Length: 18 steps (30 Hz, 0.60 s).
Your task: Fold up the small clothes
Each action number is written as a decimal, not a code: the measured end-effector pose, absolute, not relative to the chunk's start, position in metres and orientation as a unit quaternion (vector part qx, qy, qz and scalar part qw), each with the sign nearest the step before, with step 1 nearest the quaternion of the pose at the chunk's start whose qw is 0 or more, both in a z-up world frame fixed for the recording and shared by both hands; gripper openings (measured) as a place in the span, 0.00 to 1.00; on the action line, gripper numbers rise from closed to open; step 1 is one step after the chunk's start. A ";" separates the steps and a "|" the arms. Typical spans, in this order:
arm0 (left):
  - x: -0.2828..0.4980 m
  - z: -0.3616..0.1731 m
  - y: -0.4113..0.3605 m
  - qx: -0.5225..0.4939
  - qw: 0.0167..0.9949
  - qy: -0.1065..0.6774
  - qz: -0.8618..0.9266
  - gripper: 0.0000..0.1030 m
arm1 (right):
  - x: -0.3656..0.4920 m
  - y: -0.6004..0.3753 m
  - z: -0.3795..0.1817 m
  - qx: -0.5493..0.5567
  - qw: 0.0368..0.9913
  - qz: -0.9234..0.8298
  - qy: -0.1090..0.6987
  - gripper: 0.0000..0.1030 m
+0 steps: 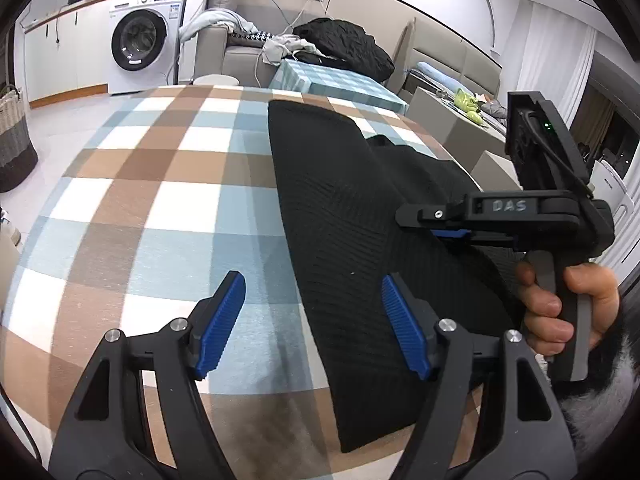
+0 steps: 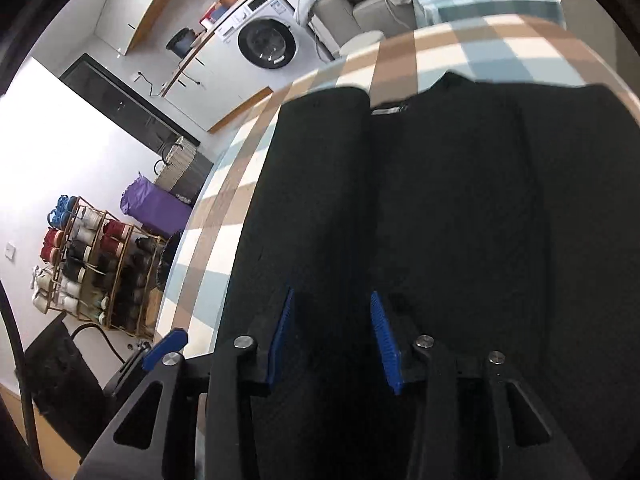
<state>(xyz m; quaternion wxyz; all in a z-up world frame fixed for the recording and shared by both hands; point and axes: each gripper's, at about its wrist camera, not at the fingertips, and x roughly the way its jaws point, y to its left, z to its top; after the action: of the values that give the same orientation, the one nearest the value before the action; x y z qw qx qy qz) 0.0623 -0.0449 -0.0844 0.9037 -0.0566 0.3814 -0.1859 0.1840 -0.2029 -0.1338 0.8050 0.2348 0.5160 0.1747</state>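
Black garment (image 2: 440, 200) lies lengthwise toward table's far edge (image 1: 168, 92); right gripper (image 2: 332, 340) part-open directly over it, nearer; left gripper (image 1: 312, 324) wide, empty.

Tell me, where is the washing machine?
In the left wrist view the washing machine stands at the far upper left, past the checked table, beside the grey sofa.

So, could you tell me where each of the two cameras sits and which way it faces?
Left wrist: on the left gripper, angled down over the checked tablecloth and black garment; its open blue fingers, the right gripper and the hand holding it show.
Right wrist: on the right gripper, tilted down onto the garment; its fingers show.
Shared: garment, tablecloth, washing machine.
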 end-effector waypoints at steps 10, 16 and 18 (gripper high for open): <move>0.057 -0.072 -0.046 -0.062 0.904 0.371 -0.201 0.67 | 0.151 -0.207 -0.072 0.180 0.884 0.122 0.414 0.05; 0.049 -0.088 -0.062 -0.028 0.894 0.396 -0.206 0.67 | 0.155 -0.231 -0.136 0.261 0.814 0.114 0.507 0.08; 0.046 -0.092 -0.062 -0.029 0.892 0.401 -0.208 0.67 | 0.134 -0.238 -0.132 0.262 0.814 0.135 0.501 0.13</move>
<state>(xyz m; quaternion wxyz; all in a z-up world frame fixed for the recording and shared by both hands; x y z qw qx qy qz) 0.0462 -0.0616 -0.0916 0.8915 -0.0292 0.4013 -0.2080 0.1339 -0.2383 -0.1321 0.8138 0.2620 0.5009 0.1346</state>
